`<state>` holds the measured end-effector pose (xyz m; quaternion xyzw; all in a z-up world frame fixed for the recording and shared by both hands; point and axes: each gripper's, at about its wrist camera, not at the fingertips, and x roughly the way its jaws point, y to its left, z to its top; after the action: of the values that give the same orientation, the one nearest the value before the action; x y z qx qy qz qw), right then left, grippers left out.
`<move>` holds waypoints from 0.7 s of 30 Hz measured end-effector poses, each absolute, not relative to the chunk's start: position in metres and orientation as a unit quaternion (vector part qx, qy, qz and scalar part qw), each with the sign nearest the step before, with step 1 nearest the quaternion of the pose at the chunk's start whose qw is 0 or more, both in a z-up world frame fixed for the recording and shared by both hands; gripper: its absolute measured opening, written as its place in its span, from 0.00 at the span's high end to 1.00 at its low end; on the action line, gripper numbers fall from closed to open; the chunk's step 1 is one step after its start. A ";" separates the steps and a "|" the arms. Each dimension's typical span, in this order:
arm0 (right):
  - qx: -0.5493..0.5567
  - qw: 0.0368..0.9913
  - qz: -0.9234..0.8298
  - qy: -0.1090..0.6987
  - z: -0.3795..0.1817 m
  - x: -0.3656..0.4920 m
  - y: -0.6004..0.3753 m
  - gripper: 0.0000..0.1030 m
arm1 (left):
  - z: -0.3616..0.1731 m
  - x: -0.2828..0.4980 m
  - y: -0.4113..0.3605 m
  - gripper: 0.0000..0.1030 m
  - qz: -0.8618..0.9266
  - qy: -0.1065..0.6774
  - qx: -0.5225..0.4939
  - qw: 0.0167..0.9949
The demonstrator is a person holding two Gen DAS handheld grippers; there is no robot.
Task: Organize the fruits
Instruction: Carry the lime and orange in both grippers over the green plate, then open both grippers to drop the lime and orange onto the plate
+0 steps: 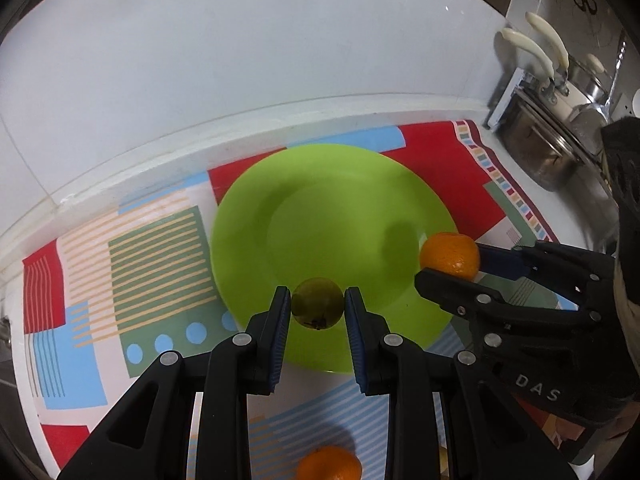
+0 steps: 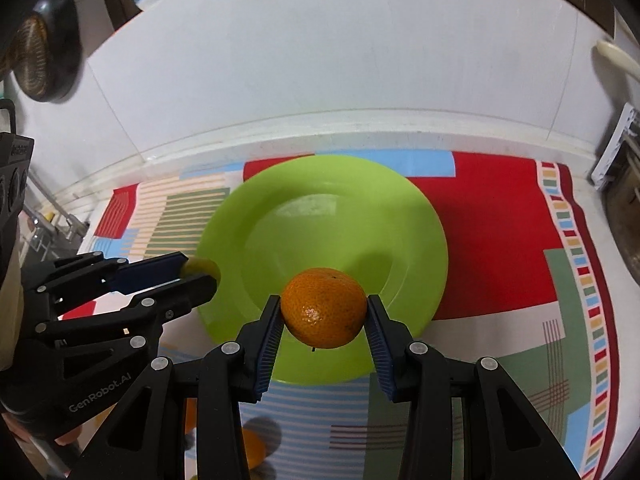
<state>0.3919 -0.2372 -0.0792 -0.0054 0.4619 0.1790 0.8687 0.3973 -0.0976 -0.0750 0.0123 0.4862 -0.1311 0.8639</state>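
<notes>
A lime green plate (image 1: 320, 184) (image 2: 320, 200) lies on a patterned cloth. My left gripper (image 1: 318, 306) is shut on a small green fruit (image 1: 318, 305) above the plate's near rim; it shows at the left in the right wrist view (image 2: 200, 274), the fruit (image 2: 202, 267) peeking out. My right gripper (image 2: 324, 314) is shut on an orange (image 2: 324, 312) above the plate's near rim; in the left wrist view it (image 1: 450, 262) holds the orange (image 1: 450, 255) at the plate's right edge. Another orange (image 1: 330, 464) (image 2: 254, 450) lies on the cloth below the grippers.
The colourful cloth (image 1: 160, 256) (image 2: 500, 232) covers a white counter against a white wall. Steel pots (image 1: 540, 148) with cream handles stand at the right. A dark round pan (image 2: 44, 48) hangs at the upper left.
</notes>
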 end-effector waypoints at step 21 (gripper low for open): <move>0.002 0.900 0.158 0.407 -0.043 0.349 -0.254 0.52 | -0.013 0.333 -0.089 0.43 -0.092 0.391 0.031 0.915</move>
<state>0.3489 -0.2544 -0.0428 0.0017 0.4065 0.1578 0.8999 0.3329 -0.0894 -0.0128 0.0311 0.3910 -0.0919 0.9152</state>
